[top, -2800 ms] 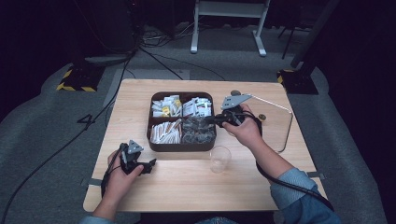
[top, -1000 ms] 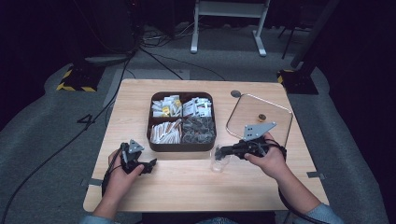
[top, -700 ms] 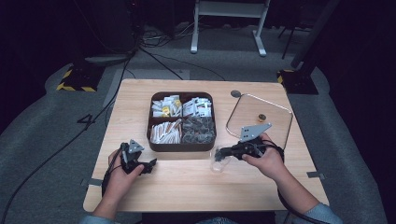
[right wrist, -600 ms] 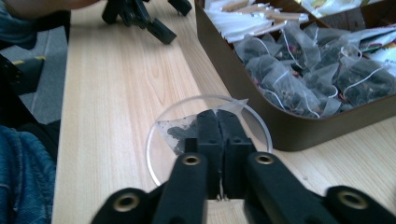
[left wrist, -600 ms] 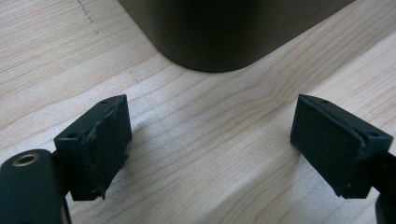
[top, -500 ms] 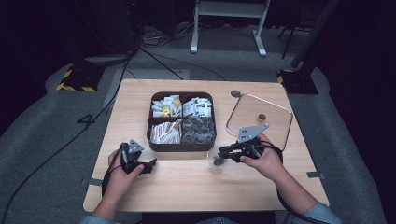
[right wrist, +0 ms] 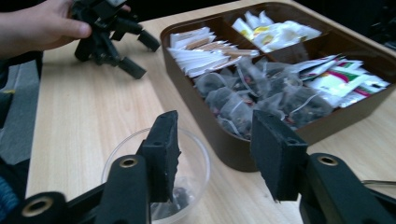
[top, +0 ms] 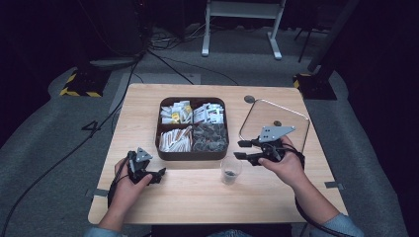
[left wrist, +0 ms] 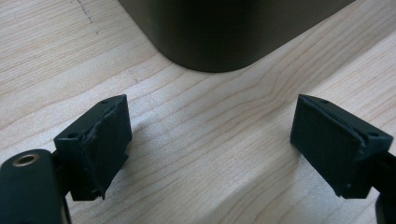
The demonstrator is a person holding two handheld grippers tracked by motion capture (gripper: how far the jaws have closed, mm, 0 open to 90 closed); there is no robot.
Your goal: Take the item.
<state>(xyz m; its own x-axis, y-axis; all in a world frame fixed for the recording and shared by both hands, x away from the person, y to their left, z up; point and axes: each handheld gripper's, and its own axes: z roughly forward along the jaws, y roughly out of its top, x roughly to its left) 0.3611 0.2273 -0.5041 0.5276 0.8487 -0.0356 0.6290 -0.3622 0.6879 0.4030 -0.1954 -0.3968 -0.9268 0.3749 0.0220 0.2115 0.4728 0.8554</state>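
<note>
A large numeral 4 (top: 92, 128) stands on the grey floor (top: 59, 148), left of the worktop (top: 148, 197). The printing on the packets (right wrist: 345, 79) in the brown tray (top: 163, 154) is too small to read.

Cup (right wrist: 156, 177) btm cut off by frame edge; contents partly behind gripper jaw.

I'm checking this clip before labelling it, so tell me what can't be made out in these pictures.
- Tea bag in the clear cup: right gripper view, partly behind the right gripper; high view, too small.
- Print on the packets in the brown tray: high view, too small.
- Tray in the left gripper view: cut off by the top edge.
- Right forearm: cut off by the bottom edge of the high view.
</note>
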